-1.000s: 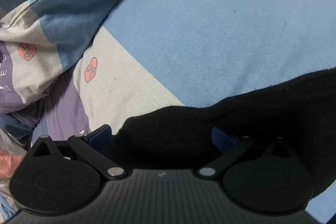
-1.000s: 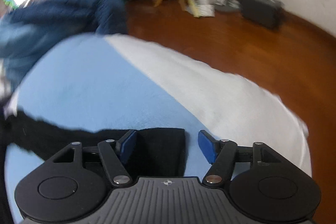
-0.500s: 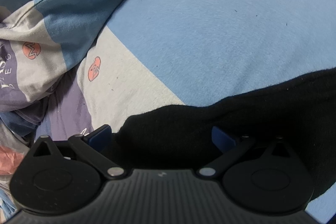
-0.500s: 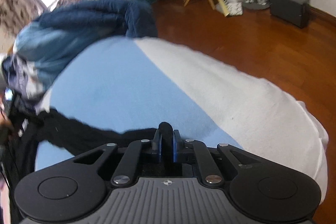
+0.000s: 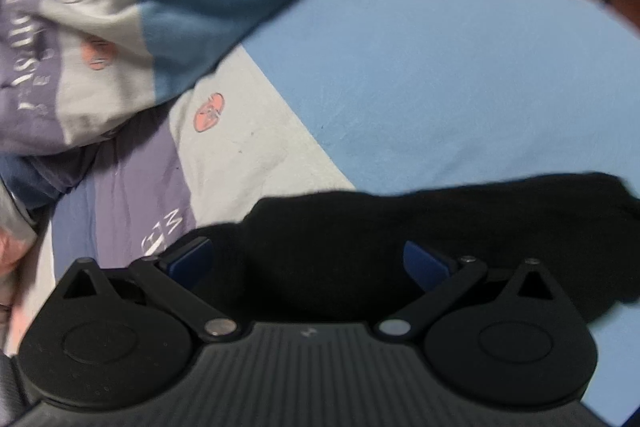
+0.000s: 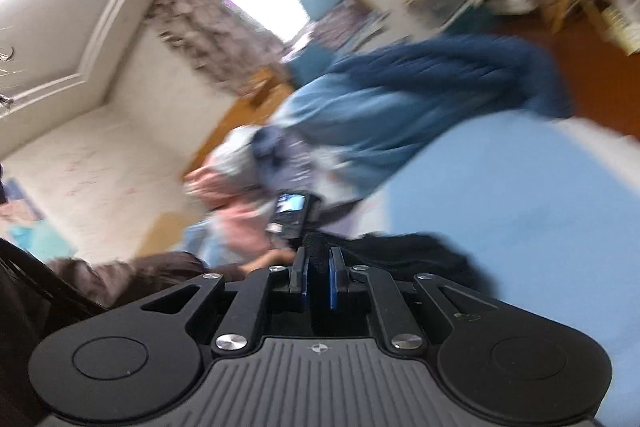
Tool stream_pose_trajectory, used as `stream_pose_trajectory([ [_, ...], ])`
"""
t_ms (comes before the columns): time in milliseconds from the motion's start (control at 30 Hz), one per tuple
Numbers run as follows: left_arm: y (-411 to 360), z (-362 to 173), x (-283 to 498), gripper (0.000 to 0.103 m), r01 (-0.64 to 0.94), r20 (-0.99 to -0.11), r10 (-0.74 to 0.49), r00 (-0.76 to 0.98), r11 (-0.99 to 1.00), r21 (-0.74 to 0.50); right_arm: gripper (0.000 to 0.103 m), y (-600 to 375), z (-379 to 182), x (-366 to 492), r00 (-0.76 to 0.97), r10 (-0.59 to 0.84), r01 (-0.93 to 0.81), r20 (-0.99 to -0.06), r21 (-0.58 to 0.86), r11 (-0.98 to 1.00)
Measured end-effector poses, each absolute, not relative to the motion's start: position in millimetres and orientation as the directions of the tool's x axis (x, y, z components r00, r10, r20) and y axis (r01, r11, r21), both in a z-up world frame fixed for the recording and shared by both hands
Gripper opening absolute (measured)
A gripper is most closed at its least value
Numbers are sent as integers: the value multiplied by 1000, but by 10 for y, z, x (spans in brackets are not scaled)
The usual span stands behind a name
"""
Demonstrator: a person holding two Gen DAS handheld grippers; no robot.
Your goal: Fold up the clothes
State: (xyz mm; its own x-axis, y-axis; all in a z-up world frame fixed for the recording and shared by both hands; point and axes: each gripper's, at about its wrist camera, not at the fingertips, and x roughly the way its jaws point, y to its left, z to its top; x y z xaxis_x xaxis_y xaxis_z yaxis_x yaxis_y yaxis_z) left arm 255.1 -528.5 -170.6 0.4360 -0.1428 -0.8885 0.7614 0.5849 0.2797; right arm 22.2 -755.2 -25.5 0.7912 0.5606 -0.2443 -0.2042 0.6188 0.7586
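Note:
A black garment [image 5: 400,227] lies across the light blue bed sheet [image 5: 440,75]. My left gripper [image 5: 308,263] hovers over its left part with both blue pads wide apart, open, the black cloth lying between and under them. My right gripper [image 6: 318,271] is shut on a fold of the same black garment [image 6: 412,251], which sticks up between the blue pads and trails off to the right. The right wrist view is tilted and blurred.
A crumpled blue, grey and purple quilt [image 5: 132,39] is heaped at the far left of the bed. The right wrist view shows that quilt [image 6: 380,119], a person's pink sleeve [image 6: 240,223], a small lit screen [image 6: 291,209], walls, and wooden floor [image 6: 600,83].
My right gripper shut on the black garment's end, then lifted and swung left with it, tilting its view toward the wall. The garment's right end has drawn in. My left gripper stays open.

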Motion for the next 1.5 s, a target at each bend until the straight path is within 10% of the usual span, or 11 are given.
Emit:
stream_pose_trajectory([
  [433,-2208,-986,1670,103,551,-883,-163,440,825,122,9,-5431,264,1591,628,777,-437,-36,811,390],
  [800,-197,-1058,827,103,155,-925,-7,380,986,57,9,-2835,-451,2223,407,859,-478,-310,729,490],
  [1500,-1152,-1284,805,103,274,-912,-155,379,961,-49,10,-5169,-1278,2997,485,507,-148,-713,504,851],
])
